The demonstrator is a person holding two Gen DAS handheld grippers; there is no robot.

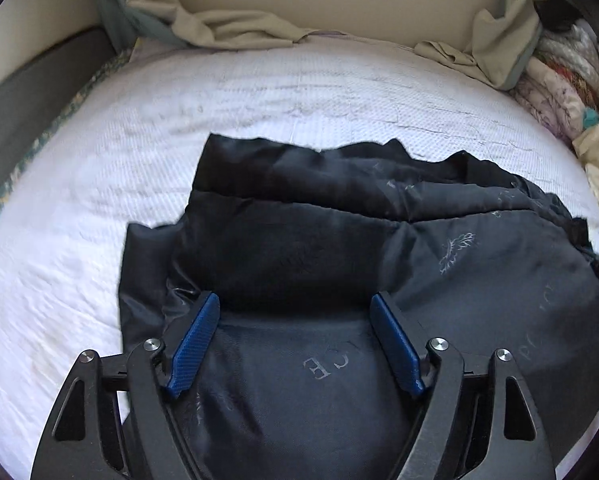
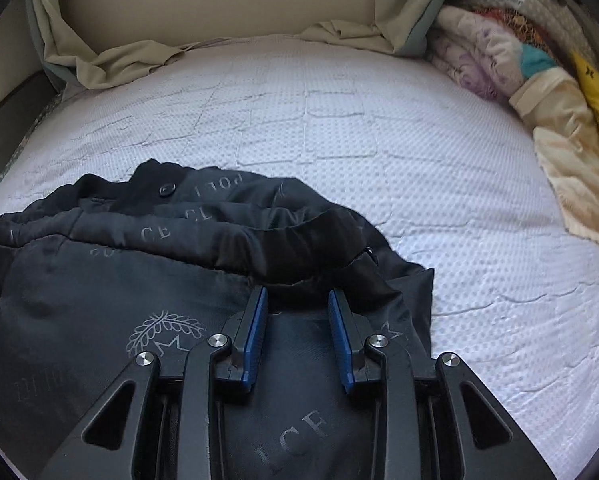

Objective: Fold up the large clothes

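A dark jacket (image 1: 339, 240) lies crumpled on the white quilted mattress (image 1: 99, 160), its shiny lining up, printed with pale letters and a leaf crest. My left gripper (image 1: 294, 298) hovers low over the jacket's left part with its jaws wide apart; lining bulges between the blue pads (image 1: 197, 336) without being pinched. In the right wrist view the same jacket (image 2: 119, 272) fills the lower left, a snap button at its far edge. My right gripper (image 2: 298, 291) is down on its right part, jaws narrow. A ridge of lining sits between the pads (image 2: 255, 340), whose inner faces still show.
Bunched beige sheets (image 2: 111, 60) lie along the padded headboard (image 2: 219, 8) at the far end. A pile of folded patterned blankets (image 2: 519, 64) runs along the mattress's right side. A dark bed-frame edge (image 1: 31, 84) borders the left. Bare mattress (image 2: 419, 160) stretches beyond the jacket.
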